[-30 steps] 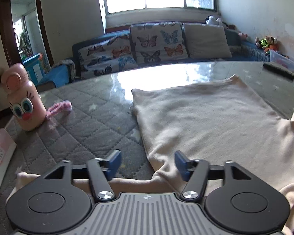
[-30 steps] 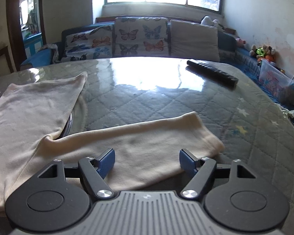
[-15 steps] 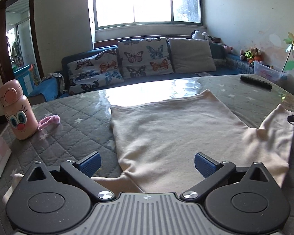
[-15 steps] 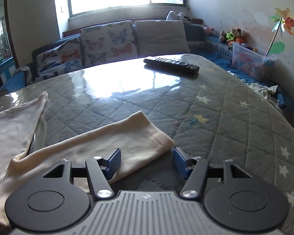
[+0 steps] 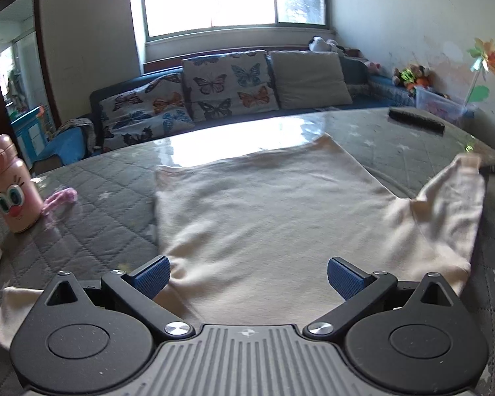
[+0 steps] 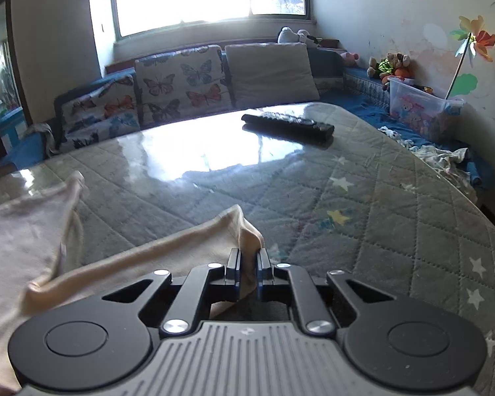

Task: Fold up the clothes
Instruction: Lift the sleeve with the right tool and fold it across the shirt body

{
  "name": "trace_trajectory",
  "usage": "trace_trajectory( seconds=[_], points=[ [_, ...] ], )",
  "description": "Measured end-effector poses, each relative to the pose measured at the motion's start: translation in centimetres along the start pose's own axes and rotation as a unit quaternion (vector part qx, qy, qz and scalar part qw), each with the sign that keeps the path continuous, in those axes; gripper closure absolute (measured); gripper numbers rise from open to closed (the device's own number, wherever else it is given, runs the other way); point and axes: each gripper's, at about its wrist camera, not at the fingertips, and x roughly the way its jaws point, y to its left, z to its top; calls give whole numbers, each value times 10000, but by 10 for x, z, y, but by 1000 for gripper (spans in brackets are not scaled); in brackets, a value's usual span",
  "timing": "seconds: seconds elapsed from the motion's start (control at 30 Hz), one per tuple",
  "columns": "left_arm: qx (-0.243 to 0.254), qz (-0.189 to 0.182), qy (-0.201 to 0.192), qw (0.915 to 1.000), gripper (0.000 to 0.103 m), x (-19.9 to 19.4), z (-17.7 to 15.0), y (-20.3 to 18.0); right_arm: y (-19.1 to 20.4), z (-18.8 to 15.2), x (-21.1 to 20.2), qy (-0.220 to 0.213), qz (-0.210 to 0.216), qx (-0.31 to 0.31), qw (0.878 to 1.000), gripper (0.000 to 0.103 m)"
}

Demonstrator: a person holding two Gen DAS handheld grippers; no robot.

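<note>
A grey quilted worktop (image 5: 92,198) is seen; cream garment (image 5: 264,211), pink bottle (image 5: 8,184) and black remote (image 6: 287,125) rest on it.

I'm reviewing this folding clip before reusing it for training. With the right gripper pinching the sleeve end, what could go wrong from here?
1. The right gripper, whose jaws have just closed, pinches only the tip of the sleeve; a quick pull might slip it free.
2. The left gripper is wide open over the shirt, so nothing pins the body and it may drag along.
3. The table looks glossy, which could let the shirt slide.
</note>
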Motion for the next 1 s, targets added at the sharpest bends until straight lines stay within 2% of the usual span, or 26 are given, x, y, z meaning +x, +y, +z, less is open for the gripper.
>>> trace_trajectory(
  seconds=[0.27,0.4,0.5,0.63,0.8,1.0],
  points=[
    [414,-235,98,9988,0,6,-14,-30,36,36,-53,-466,677,-279,9962,96],
    [475,-313,-3,9984,0,-3,-19,-33,79,54,-81,-740,1202,-615,9881,97],
    [341,-330,-90,9988,0,-12,-22,-24,117,60,-99,-880,1612,-919,9787,97],
    [127,-237,-179,9995,0,-25,-28,-6,168,58,-112,-896,2051,-1360,9651,97],
    [-217,-75,-235,9995,0,-40,-40,22,222,43,-111,-694,2488,-1772,9497,97],
    [-476,139,-192,9986,0,-49,-52,45,257,20,-108,-318,2915,-2077,9332,93]
  ],
)
